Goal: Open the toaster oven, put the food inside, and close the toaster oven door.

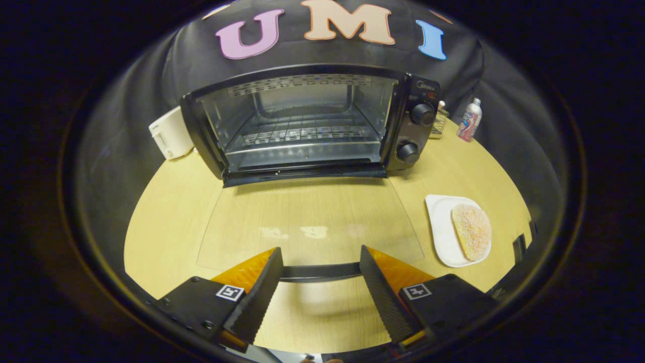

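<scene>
**Door's down, food's still on the plate**

Counter (171,212) first: pale wood, carrying everything. The toaster oven (307,121) sits at 12 o'clock from the gripper (320,269), cavity wide open, wire rack bare. Its glass door (307,222) lies flat toward me, and the dark door handle (320,272) runs right between the fingers, which stand apart with nothing clamped. So I'd say the opening step is done. White plate (443,229) at about 2 o'clock, with the food (471,231), a sugary-looking pastry, on it. Next move looks like swinging right, lining up over the pastry and pinching gently so it doesn't crumble.
</scene>
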Demonstrator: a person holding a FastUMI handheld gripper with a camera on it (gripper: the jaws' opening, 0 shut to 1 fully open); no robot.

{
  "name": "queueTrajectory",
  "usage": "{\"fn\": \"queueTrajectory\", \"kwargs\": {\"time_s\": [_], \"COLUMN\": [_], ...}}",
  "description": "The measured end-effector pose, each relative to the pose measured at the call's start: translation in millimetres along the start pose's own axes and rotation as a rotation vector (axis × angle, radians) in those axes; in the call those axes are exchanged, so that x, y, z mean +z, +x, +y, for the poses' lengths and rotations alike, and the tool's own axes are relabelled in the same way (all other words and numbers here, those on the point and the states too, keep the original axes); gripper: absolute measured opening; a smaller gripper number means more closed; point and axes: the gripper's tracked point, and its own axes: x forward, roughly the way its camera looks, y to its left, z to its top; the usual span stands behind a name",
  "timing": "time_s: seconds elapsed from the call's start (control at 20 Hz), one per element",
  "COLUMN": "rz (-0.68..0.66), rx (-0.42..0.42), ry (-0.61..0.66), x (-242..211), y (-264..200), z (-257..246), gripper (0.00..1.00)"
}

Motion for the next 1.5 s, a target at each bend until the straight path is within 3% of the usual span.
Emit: {"fn": "queueTrajectory", "kwargs": {"time_s": [0.35, 0.9, 1.2, 1.5], "rz": [-0.04, 0.048, 0.165, 0.173], "rx": [-0.157, -0.462, -0.445, -0.394], "ry": [-0.075, 0.052, 0.042, 0.076], "x": [34.5, 30.1, 0.1, -4.9], "y": [-3.7, 1.1, 27.0, 41.6], "z": [-69.2, -220.7, -246.0, -245.7], "gripper": [0.97, 0.97, 0.97, 0.97]}}
